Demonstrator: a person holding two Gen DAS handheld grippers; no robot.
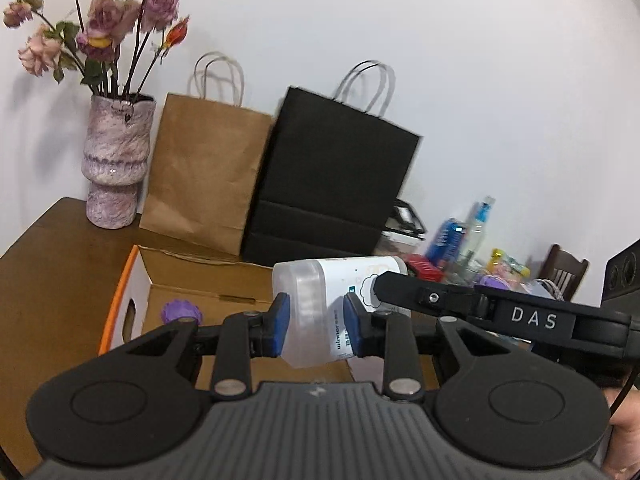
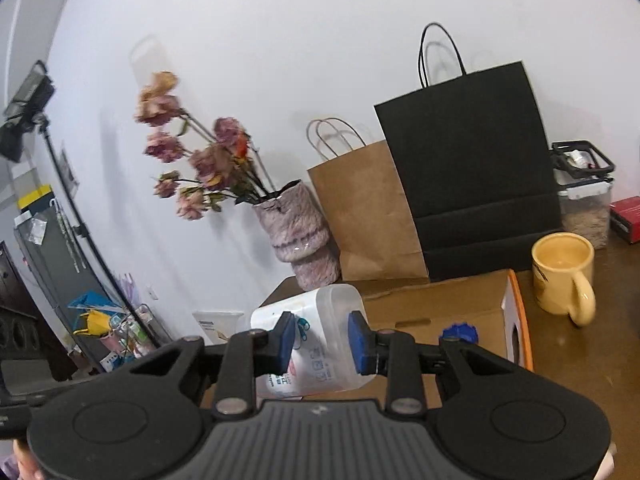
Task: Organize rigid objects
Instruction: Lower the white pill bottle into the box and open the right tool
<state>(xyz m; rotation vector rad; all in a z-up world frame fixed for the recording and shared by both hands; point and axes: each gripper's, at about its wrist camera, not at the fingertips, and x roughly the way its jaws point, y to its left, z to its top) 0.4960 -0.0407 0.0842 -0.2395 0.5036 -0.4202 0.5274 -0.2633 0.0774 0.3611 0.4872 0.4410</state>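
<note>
A translucent plastic jar with a white printed label lies sideways in the air above an open cardboard box. My left gripper is shut on it, blue pads pressing both sides near its clear end. From the right, one of the right gripper's black fingers reaches to the jar's labelled end. In the right wrist view the same jar sits clamped between the pads of my right gripper. A purple lid lies inside the box, and a blue lid shows in the box.
A brown paper bag, a black paper bag and a pink vase of dried flowers stand along the wall behind the box. A yellow mug sits right of the box on the brown table. Bottles and packets crowd the far right.
</note>
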